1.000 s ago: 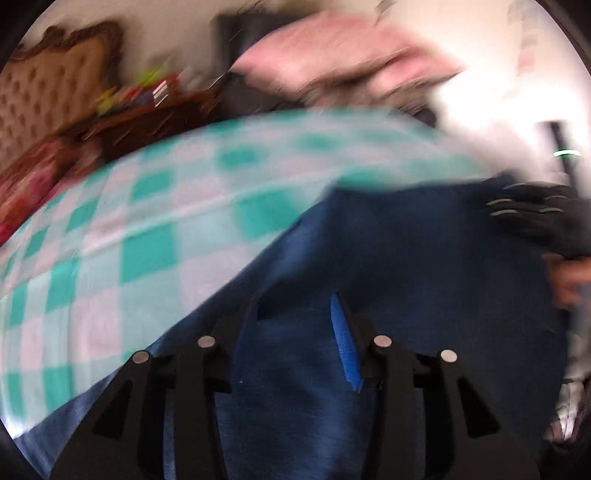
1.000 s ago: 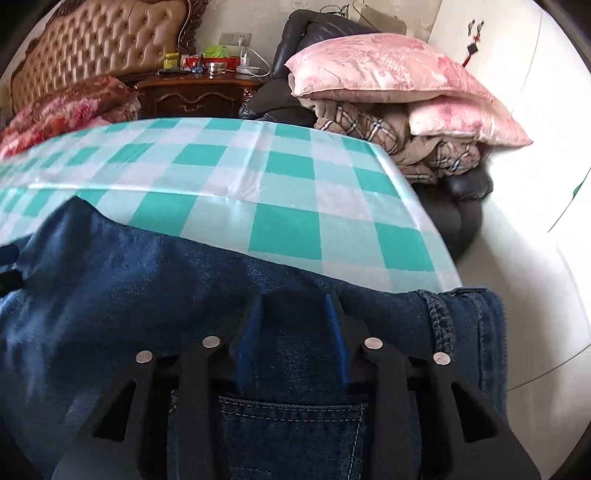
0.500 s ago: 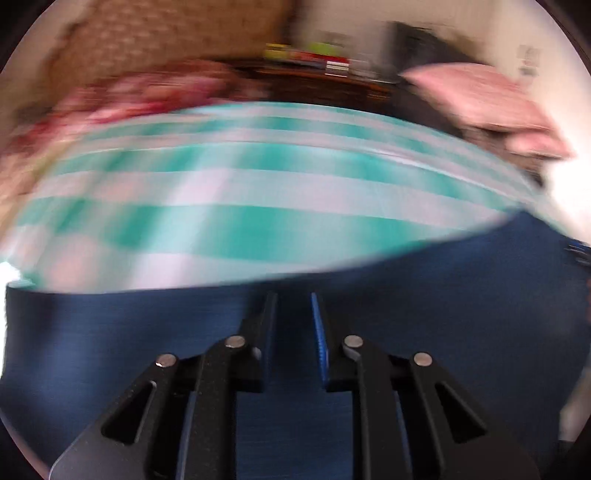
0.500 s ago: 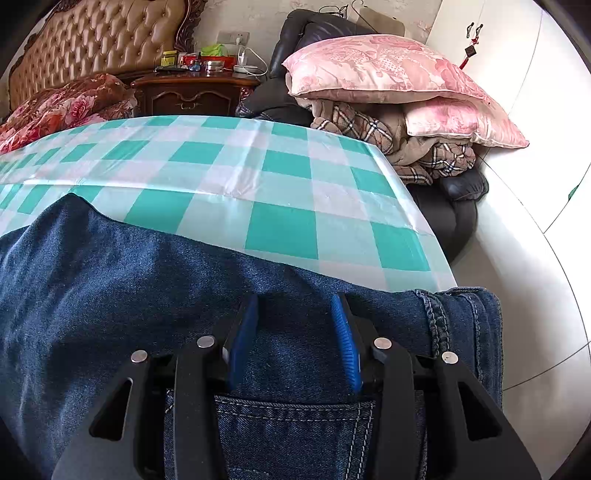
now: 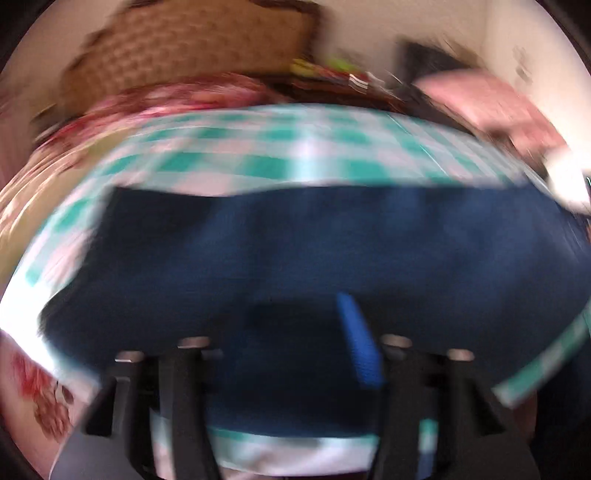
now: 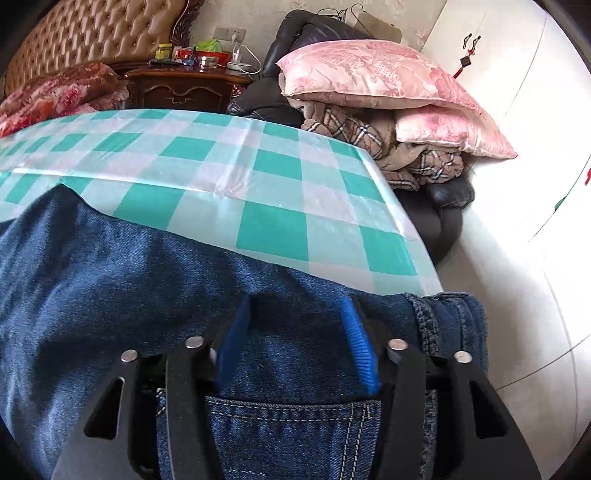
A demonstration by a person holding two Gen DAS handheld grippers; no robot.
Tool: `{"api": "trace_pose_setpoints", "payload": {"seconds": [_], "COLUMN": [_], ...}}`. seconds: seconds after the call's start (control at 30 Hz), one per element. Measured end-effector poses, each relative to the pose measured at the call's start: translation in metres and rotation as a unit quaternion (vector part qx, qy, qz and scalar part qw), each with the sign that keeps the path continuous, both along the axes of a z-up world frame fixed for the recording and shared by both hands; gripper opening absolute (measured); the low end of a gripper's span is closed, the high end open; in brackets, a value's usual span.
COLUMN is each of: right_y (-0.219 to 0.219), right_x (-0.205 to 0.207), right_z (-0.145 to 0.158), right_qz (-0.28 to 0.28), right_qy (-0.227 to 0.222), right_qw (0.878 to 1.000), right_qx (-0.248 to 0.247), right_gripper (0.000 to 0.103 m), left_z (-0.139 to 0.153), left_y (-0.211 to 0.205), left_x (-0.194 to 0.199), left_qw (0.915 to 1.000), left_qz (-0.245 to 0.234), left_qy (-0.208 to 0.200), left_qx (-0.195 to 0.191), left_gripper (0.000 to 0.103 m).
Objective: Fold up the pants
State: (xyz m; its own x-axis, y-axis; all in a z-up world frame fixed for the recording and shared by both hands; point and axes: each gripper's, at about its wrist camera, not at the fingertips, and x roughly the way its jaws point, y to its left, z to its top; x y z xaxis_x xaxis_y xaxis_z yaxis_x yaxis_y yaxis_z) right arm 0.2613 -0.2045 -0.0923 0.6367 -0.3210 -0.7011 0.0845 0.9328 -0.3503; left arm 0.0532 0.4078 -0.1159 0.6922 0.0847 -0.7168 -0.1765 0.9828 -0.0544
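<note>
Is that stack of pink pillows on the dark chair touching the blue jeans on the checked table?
Apart. The right wrist view shows the pink satin pillows piled beyond the table's far corner, with green-and-white checked tablecloth lying bare between them and the blue denim jeans.

Ahead of the hand-held gripper we see the tabletop (image 6: 207,173), covered in teal-and-white checks. Beyond its far edge stands a dark wooden nightstand (image 6: 184,88) crowded with small bottles and boxes, with a white charger cable (image 6: 245,55) trailing off its right end. To the far left we see a tufted tan headboard (image 6: 96,33) and a red floral blanket (image 6: 55,96) below it. To the far right, two pink pillows (image 6: 373,77) lie stacked on plaid bedding (image 6: 373,136), all heaped on a black leather chair (image 6: 443,210). White cabinet doors (image 6: 517,110) fill the right side.
</note>
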Motion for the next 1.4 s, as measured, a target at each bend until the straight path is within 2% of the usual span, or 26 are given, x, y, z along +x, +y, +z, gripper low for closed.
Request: {"api": "trace_pose_setpoints", "payload": {"seconds": [0.03,0.07,0.13,0.17,0.27,0.3,0.33,0.37,0.4,0.47,0.53,0.63,0.7,0.77,0.83,0.9,1.0,1.03,1.07,1.13,1.27,1.3,1.33,1.37,1.4], "right_y": [0.001,0.001,-0.002,-0.005,-0.001,0.007,0.015,0.031,0.046,0.083,0.115,0.152,0.174,0.183,0.183,0.183,0.184,0.184,0.183,0.181,0.18,0.181,0.181,0.18,0.179], "right_x": [0.0,0.0,-0.001,-0.002,-0.013,-0.025,-0.032,-0.045,-0.057,-0.085,-0.11,-0.13,-0.136,-0.137,-0.136,-0.133,-0.132,-0.133,-0.133,-0.136,-0.133,-0.132,-0.131,-0.131,-0.131], "right_z": [0.0,0.0,0.002,0.005,0.018,0.029,0.035,0.044,0.05,0.059,0.055,0.032,0.011,-0.001,-0.004,-0.004,-0.005,-0.004,-0.005,-0.006,-0.005,-0.005,-0.005,-0.005,-0.005], "right_qz": [-0.001,-0.001,-0.001,-0.002,-0.029,-0.027,-0.017,0.007,0.029,0.075,0.112,0.143,0.16,0.151,0.142,0.138,0.131,0.13,0.129,0.127,0.126,0.125,0.124,0.124,0.124], "right_qy": [0.0,-0.001,-0.002,-0.004,-0.025,-0.042,-0.048,-0.054,-0.058,-0.057,-0.04,0.006,0.036,0.053,0.05,0.054,0.055,0.054,0.052,0.048,0.046,0.046,0.047,0.048,0.049], "right_qw": [1.0,1.0,1.0,1.0,0.999,0.998,0.998,0.996,0.995,0.991,0.983,0.973,0.973,0.976,0.975,0.975,0.975,0.975,0.975,0.975,0.975,0.975,0.975,0.975,0.974], "right_qx": [-0.006,-0.007,0.006,0.015,0.016,0.031,0.046,0.065,0.076,0.096,0.141,0.18,0.165,0.149,0.163,0.164,0.171,0.172,0.172,0.174,0.177,0.177,0.178,0.179,0.181], "right_gripper": [0.057,0.057,0.057,0.057,0.057,0.057,0.057,0.057,0.057,0.057,0.057,0.057,0.057,0.057,0.059,0.062,0.064,0.065,0.065,0.066,0.068,0.07,0.071,0.071,0.071], "left_z": [0.001,0.01,0.027,0.029,0.016,0.007,-0.002,-0.006,-0.009,-0.011,-0.008,-0.002,0.014,0.033,0.046,0.055,0.05,0.047,0.039,0.026,0.024,0.026,0.032,0.038,0.046], "left_y": [0.013,0.023,0.019,0.007,-0.039,-0.048,-0.053,-0.046,-0.029,0.0,0.022,0.05,0.066,0.082,0.091,0.103,0.119,0.121,0.125,0.129,0.129,0.129,0.129,0.126,0.119], "left_x": [-0.007,-0.017,-0.033,-0.037,-0.041,-0.04,-0.04,-0.043,-0.044,-0.05,-0.056,-0.046,-0.055,-0.05,-0.033,-0.002,0.044,0.055,0.07,0.083,0.089,0.089,0.085,0.08,0.071], "left_qw": [0.9993,0.998,0.9927,0.991,0.991,0.9909,0.9923,0.9935,0.9965,0.9962,0.9947,0.9958,0.993,0.9906,0.9926,0.9935,0.9984,0.9983,0.9986,0.9968,0.9965,0.9956,0.9924,0.9909,0.9913], "left_qz": [0.036,0.05,0.012,-0.02,-0.108,-0.121,-0.116,-0.097,-0.052,0.023,0.049,0.072,0.096,0.107,0.092,0.085,0.05,0.044,0.02,0.012,0.027,0.051,0.092,0.113,0.121], "left_qy": [-0.007,-0.032,-0.089,-0.095,-0.066,-0.052,-0.041,-0.061,-0.063,-0.079,-0.085,-0.054,-0.068,-0.085,-0.074,-0.052,0.004,0.022,0.046,0.078,0.078,0.073,0.065,0.051,0.032], "left_qx": [-0.002,-0.022,-0.08,-0.092,-0.044,-0.028,-0.008,-0.003,-0.02,-0.027,-0.032,0.015,0.012,0.013,0.029,0.056,0.025,0.031,0.019,0.011,0.016,0.028,0.051,0.052,0.04], "left_gripper": [0.049,0.049,0.049,0.049,0.049,0.047,0.04,0.033,0.033,0.031,0.03,0.021,0.026,0.047,0.059,0.058,0.059,0.052,0.016,0.016,0.017,0.02,0.034,0.045,0.047]}}
